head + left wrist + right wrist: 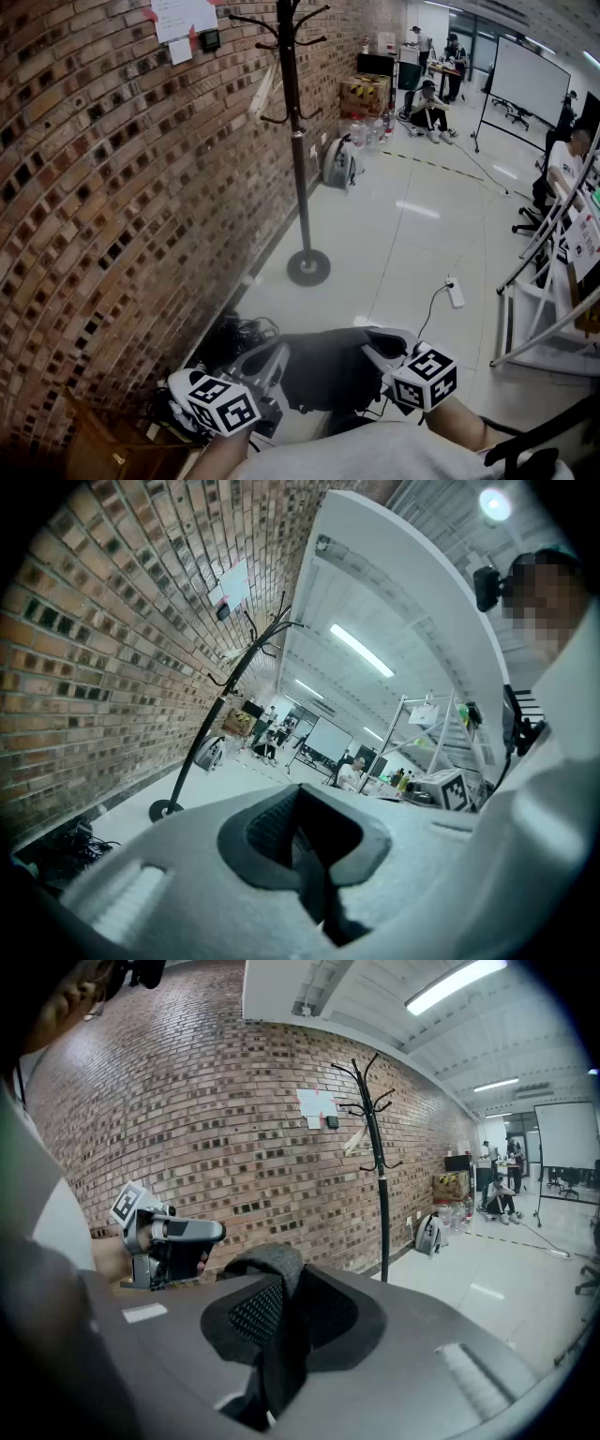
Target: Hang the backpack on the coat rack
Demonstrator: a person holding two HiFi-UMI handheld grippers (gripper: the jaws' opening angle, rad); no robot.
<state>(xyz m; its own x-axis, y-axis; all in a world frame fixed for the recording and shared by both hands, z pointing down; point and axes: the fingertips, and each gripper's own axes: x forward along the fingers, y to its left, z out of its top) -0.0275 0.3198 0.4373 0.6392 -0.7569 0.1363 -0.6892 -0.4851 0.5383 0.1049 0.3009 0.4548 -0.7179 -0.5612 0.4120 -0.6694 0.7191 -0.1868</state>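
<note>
The backpack (323,370) hangs at lower centre of the head view, clamped by the left tool (270,361) and the right tool (380,349). It is apparently being carried; next, raise it onto a hook of the coat rack (295,141), upper centre.

On my left runs a brick wall (112,187), with white papers (183,17) and a small dark box (210,39) fixed high on it. A tangle of black cables (246,334) lies at its foot, and a white power strip (456,294) lies out on the glossy floor (394,220). Farther off I see what looks like a grey-and-white bag (339,161) by the wall, clear bottles (367,131), a cardboard box (366,94), a whiteboard (530,80) and a seated person (429,105). A white metal rack (548,309) stands at my right.
</note>
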